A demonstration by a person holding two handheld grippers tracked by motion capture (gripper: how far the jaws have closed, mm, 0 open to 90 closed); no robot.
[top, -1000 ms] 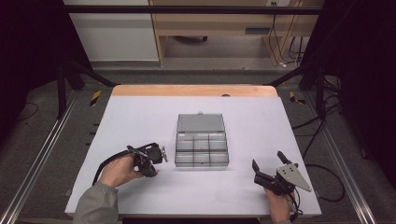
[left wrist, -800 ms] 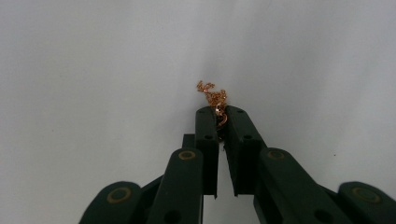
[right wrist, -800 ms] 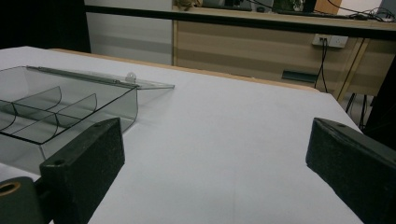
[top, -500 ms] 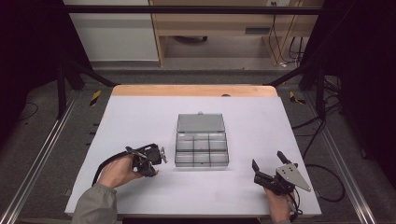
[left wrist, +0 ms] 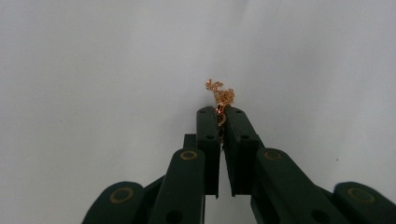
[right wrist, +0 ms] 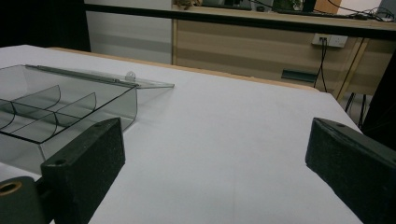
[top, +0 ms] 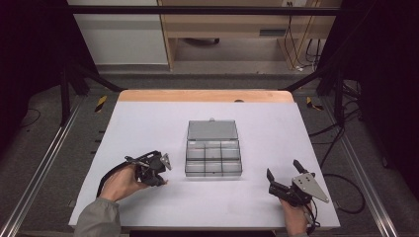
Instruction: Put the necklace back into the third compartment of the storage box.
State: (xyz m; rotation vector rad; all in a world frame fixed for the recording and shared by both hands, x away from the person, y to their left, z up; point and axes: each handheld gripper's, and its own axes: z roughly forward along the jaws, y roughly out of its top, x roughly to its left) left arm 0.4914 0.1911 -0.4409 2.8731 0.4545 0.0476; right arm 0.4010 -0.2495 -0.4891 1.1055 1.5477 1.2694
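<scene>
A small tangle of thin gold chain (left wrist: 221,91) lies on the white table top, and my left gripper (left wrist: 220,115) is shut on its near end, tips down at the surface. From above, the left gripper (top: 157,177) sits in a hand left of a clear plastic compartment box (top: 213,159), whose lid (top: 212,130) lies open toward the far side. My right gripper (top: 282,170) rests near the front right of the table, open with nothing between its jaws. Its own camera has the right gripper (right wrist: 215,154) aimed past the box (right wrist: 56,112), which stands off to its left.
The white table top (top: 148,123) ends in a wooden strip (top: 197,95) at the far edge. Black frame posts and cables stand off the table's right side. A wooden bench (right wrist: 280,42) lies beyond the table.
</scene>
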